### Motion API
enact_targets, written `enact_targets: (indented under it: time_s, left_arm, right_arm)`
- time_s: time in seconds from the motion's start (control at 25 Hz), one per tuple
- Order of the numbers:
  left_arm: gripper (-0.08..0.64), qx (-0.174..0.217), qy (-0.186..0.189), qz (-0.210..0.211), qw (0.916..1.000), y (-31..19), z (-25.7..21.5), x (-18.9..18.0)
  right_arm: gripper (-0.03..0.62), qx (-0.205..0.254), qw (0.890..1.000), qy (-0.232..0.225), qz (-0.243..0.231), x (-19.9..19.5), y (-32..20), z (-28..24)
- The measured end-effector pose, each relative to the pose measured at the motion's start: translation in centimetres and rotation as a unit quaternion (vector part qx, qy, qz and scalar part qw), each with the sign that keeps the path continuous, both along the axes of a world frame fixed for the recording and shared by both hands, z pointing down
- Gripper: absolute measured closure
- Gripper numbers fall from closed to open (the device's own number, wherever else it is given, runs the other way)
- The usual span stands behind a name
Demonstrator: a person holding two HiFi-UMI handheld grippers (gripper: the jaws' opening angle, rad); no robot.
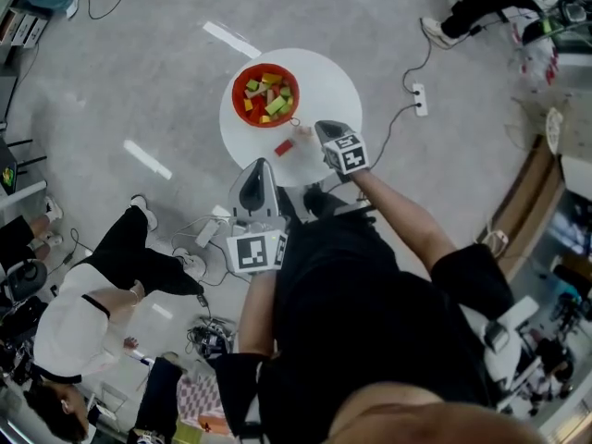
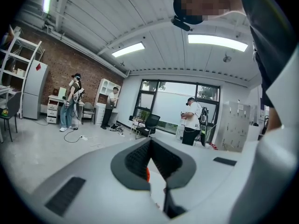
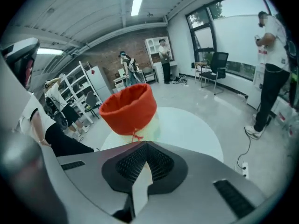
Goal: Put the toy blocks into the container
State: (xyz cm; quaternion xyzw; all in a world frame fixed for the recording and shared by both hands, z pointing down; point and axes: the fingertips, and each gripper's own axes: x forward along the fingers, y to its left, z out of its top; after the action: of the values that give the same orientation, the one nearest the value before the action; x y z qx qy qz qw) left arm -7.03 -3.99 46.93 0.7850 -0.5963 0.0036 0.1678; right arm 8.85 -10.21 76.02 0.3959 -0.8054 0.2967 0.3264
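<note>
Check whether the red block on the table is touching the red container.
Apart. The head view shows bare table between the red block and the container.

round table — right half bare and open to reach; the red container fills its left part, one red block lies loose by the near edge.

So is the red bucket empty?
No: coloured blocks pile inside the red container, while one red block lies outside on the table.
</note>
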Motion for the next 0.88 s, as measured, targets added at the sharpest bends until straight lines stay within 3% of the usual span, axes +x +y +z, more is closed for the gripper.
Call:
enact_targets:
  time_s: [0.24,0.36,0.48,0.88]
  left_arm:
    - [0.565,-0.001,0.002,0.005,1.0,0.0,0.3,0.5]
    - [0.565,-0.004,0.003,0.005,1.0,0.2,0.6,0.5]
    - [0.565,-0.007,0.002,0.004,1.0,0.3,0.7,0.3]
    - [0.565,-0.018,-0.001,0.001,0.9998,0.8,0.7,-0.4]
  right_arm:
    - [0.588,-0.09,0.995,0.052,0.014,1.8,1.3,5.7]
    - [0.522,-0.127,0.99,0.052,0.018,1.7,1.8,7.8]
    - [0.499,-0.167,0.984,0.055,0.026,1.5,2.4,9.7]
    - [0.499,-0.195,0.975,0.093,0.047,1.2,1.8,12.9]
